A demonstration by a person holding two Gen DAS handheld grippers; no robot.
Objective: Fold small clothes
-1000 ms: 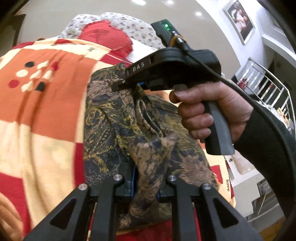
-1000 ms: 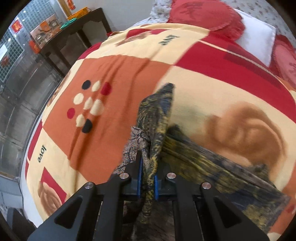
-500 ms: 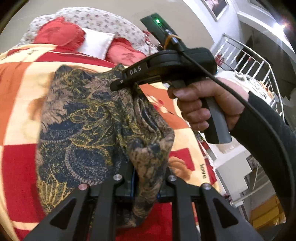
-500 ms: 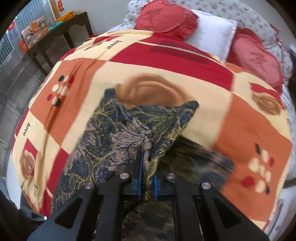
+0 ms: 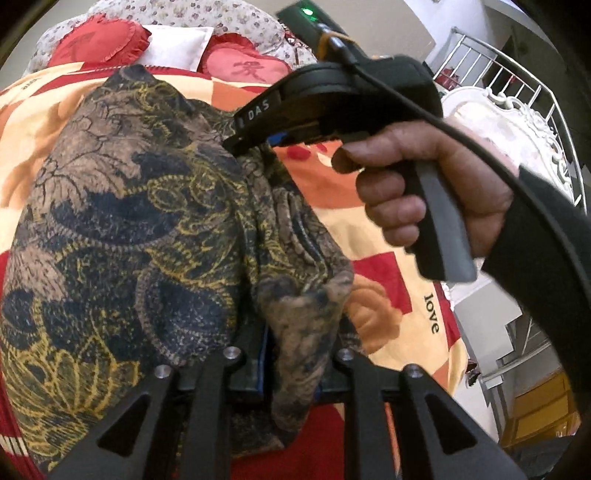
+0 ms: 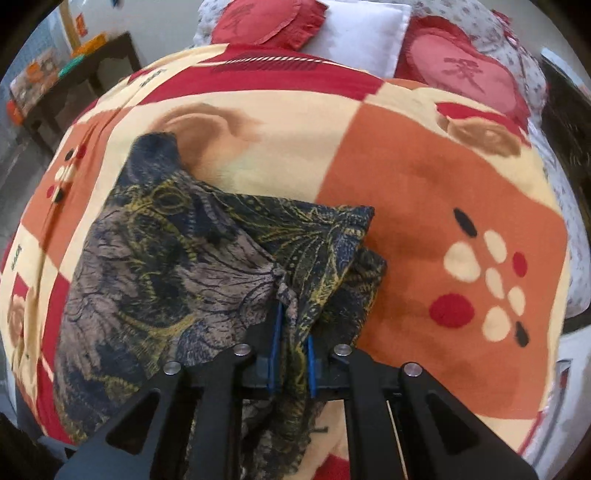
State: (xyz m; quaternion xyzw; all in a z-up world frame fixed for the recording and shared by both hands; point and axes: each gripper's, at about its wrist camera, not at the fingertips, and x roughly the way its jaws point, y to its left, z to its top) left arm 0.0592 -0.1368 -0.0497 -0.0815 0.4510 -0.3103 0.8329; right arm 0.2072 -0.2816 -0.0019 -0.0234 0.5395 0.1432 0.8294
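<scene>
A small garment (image 5: 129, 229) in dark blue, brown and yellow print hangs spread over the bed's orange, cream and red blanket (image 5: 373, 210). My left gripper (image 5: 291, 354) is shut on a bunched edge of it. My right gripper (image 6: 291, 354) is shut on another edge; the garment (image 6: 177, 266) drapes to its left there. In the left wrist view the right gripper (image 5: 240, 142) is held by a hand at upper right, pinching the cloth's top edge.
Red heart cushions (image 6: 258, 18) and a white pillow (image 6: 362, 26) lie at the head of the bed. A dark side table (image 6: 74, 74) stands at the left. A white railing (image 5: 517, 85) and white furniture (image 5: 491, 122) are at the right.
Both grippers have swung round with the garment, now facing the pillows. The cloth has opened out wider and hangs flatter between them. Both grips are unchanged.
</scene>
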